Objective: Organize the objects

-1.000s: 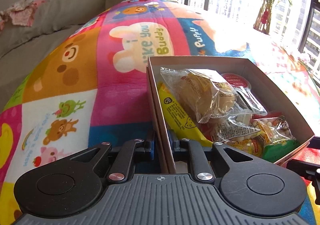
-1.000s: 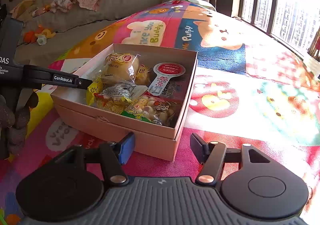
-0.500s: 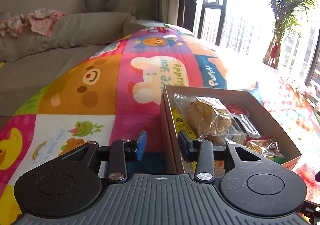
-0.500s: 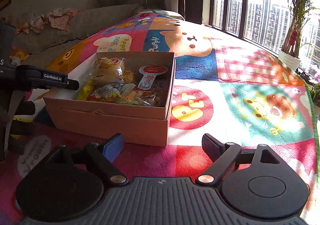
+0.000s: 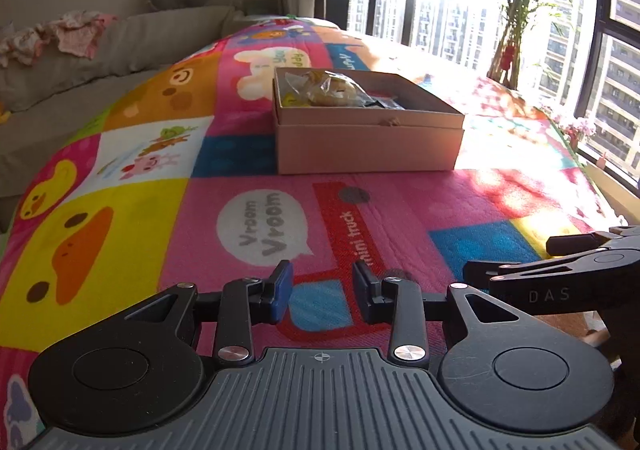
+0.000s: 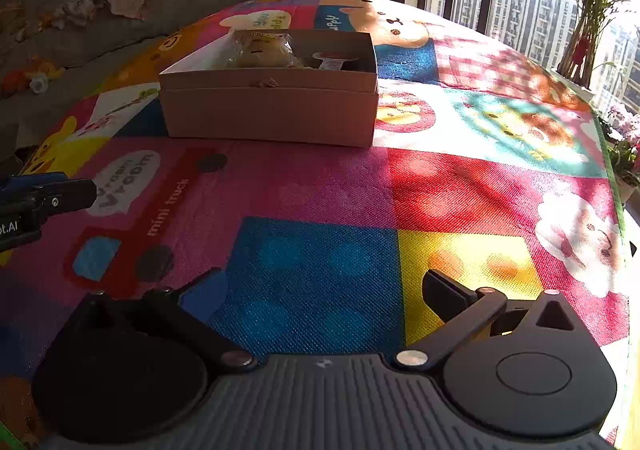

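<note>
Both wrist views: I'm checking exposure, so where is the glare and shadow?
Left wrist view: window blown out, sun washing the mat beside the box. Right wrist view: dappled sun on the right, left side dim, left finger of its claw in shadow.

Only the box [image 5: 368,146] interrupts open mat [image 5: 400,210].

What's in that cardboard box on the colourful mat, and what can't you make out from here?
- Box contents, both views: the near wall hides all but a wrapped bun and a few packets.
- Packet labels: too small and blurred.
- Right claw, left view: only its tip shows, cut off by the edge.
</note>
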